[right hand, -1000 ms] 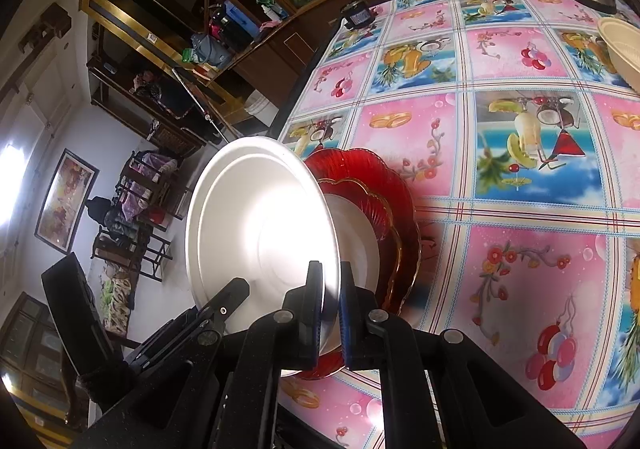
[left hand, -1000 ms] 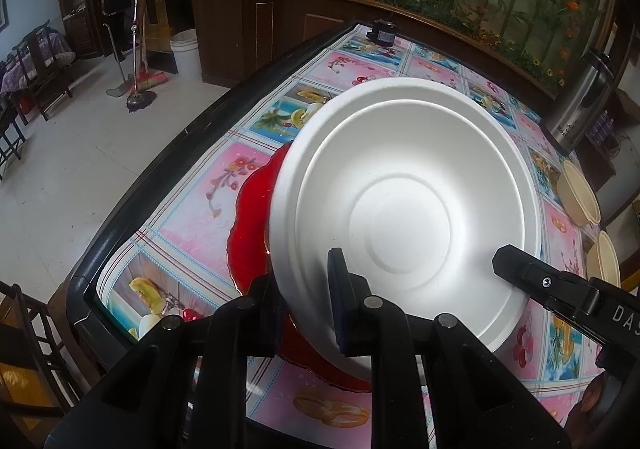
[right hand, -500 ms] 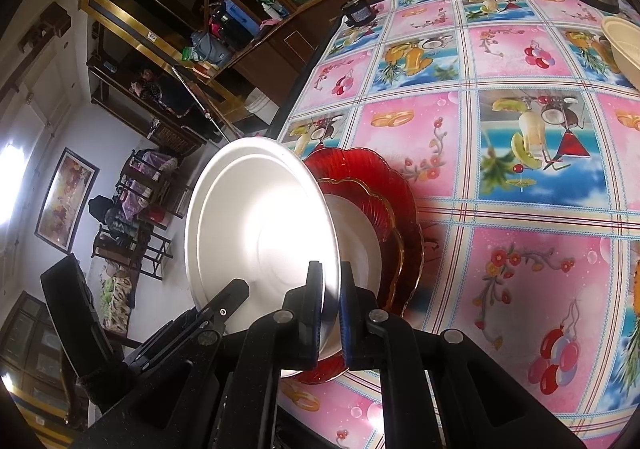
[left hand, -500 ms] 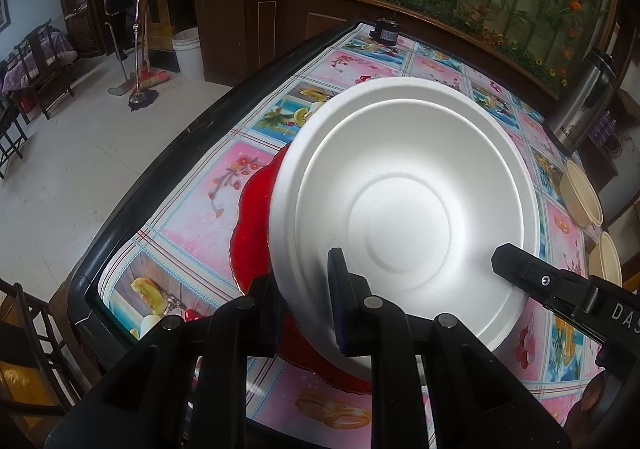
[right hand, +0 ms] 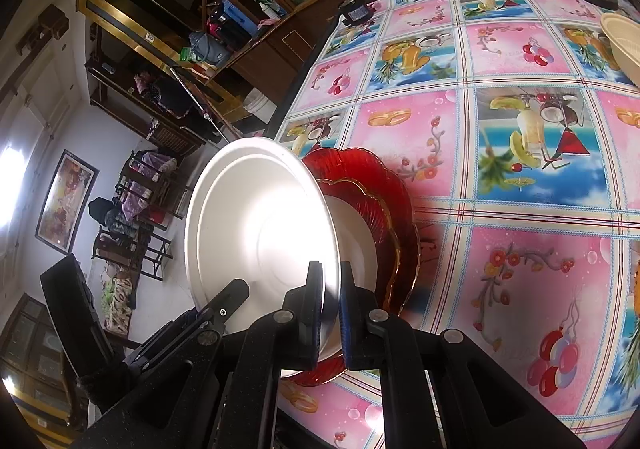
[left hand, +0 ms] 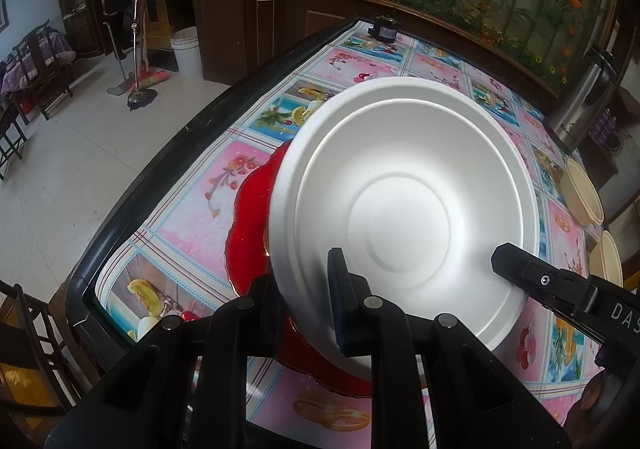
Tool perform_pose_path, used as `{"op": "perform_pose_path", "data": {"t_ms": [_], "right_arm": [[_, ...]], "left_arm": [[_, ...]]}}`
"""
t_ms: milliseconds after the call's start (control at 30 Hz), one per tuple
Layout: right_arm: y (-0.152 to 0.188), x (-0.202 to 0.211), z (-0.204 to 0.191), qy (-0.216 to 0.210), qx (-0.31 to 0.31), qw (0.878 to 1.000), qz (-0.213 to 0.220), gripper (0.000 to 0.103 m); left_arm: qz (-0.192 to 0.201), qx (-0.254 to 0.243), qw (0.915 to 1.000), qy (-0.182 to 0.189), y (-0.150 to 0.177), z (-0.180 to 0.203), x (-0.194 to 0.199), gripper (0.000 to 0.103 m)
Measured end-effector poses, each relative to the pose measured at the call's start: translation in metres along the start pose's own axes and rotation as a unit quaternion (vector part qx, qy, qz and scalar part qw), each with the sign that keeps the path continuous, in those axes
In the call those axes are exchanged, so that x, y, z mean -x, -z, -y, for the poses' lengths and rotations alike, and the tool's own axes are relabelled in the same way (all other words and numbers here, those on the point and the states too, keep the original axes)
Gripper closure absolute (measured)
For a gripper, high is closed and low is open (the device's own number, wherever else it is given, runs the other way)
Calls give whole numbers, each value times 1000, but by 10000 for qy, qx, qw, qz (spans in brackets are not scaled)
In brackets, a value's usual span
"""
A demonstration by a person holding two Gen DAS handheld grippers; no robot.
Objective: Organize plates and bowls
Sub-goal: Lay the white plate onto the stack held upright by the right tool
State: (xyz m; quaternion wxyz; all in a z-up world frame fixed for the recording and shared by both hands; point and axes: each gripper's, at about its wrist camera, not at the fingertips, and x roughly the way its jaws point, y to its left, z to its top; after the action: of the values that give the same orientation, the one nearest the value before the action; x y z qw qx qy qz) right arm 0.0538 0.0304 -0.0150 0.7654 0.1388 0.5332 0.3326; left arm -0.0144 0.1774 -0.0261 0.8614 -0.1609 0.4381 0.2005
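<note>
Black jaws of the left gripper [left hand: 306, 309] and right gripper [right hand: 330, 313] both pinch the near rim of a tilted white plate [left hand: 404, 209], held above red plates [right hand: 384, 201] on the flowered tablecloth [right hand: 520, 169].

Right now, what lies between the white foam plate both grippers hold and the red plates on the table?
Nothing shows there. In the right wrist view the tilted white foam plate stands over the red plates, where another white dish rests.
</note>
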Motion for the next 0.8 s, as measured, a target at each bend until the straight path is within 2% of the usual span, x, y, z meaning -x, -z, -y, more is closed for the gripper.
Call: {"op": "perform_pose_path", "data": {"t_ms": [800], "right_arm": [[0, -3, -1, -9, 2, 10000, -35, 95]], "left_arm": [[3, 42, 10000, 27, 0, -1, 0, 87]]}}
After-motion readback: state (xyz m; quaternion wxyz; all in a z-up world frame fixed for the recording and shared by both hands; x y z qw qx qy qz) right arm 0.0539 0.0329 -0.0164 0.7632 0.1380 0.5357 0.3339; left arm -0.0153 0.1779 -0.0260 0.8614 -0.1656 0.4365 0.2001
